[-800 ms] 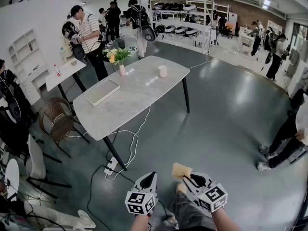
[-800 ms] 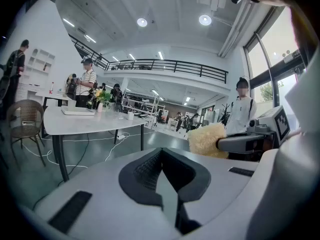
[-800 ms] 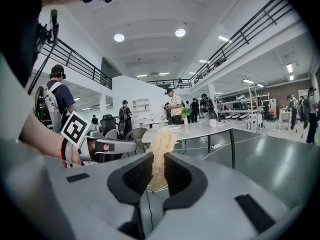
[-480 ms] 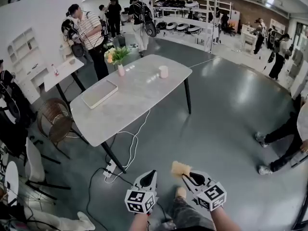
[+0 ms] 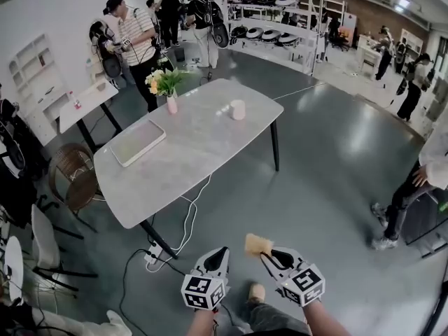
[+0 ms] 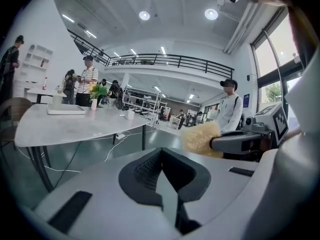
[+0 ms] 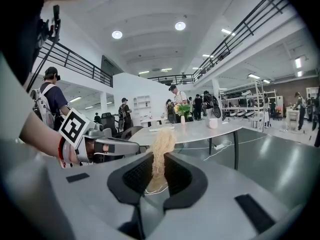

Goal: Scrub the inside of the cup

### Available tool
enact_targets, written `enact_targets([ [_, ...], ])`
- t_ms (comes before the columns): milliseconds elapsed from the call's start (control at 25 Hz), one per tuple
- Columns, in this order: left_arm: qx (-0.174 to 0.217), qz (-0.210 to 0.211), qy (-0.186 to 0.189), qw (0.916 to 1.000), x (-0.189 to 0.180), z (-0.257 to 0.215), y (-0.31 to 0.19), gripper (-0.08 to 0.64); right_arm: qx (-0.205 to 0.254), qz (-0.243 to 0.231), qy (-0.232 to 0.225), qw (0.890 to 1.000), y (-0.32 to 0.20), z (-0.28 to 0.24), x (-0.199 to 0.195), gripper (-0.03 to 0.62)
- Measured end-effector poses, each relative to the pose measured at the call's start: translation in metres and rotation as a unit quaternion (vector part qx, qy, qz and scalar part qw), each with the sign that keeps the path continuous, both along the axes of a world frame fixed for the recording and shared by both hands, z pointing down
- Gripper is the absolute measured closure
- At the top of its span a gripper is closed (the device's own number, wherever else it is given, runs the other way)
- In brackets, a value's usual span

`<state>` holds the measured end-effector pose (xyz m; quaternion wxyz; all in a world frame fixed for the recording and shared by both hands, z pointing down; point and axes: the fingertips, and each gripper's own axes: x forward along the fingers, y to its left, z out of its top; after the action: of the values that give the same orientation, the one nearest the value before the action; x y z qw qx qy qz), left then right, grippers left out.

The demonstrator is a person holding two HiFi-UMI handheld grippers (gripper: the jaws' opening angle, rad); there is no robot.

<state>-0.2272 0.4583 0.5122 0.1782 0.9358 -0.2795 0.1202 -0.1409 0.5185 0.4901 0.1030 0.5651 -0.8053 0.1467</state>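
The cup (image 5: 238,109) stands upright near the far edge of the grey table (image 5: 189,152), at twelve o'clock from the person and well apart from both tools, so no scrubbing can begin yet. The right gripper (image 5: 269,258) is clamped on a yellow sponge (image 5: 258,244), most of it standing clear of the jaws, I'd guess so it can go down inside the cup. The left gripper (image 5: 217,257) has its jaws pressed together on nothing, probably kept free to steady the cup. A flower vase (image 5: 171,103) sits at eleven o'clock. Open floor runs ahead and to two o'clock; a cable (image 5: 187,215) trails at eleven.
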Motion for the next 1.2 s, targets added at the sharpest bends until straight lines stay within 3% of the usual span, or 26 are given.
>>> enact_targets([
  [480,0.009,0.016,-0.002,0.9998,0.094,-0.007,-0.060,0.546,-0.009,-0.002,-0.009,1.000,-0.061,0.000,0.084,0.532],
  [920,-0.002,0.034,-0.011,0.9994,0.134,0.004,-0.085,0.546,-0.015,0.029,-0.030,0.999,-0.079,0.009,0.126,0.532],
  [1200,-0.009,0.050,-0.011,0.9986,0.164,0.018,-0.126,0.546,-0.017,0.043,-0.034,0.998,-0.122,0.017,0.152,0.532],
])
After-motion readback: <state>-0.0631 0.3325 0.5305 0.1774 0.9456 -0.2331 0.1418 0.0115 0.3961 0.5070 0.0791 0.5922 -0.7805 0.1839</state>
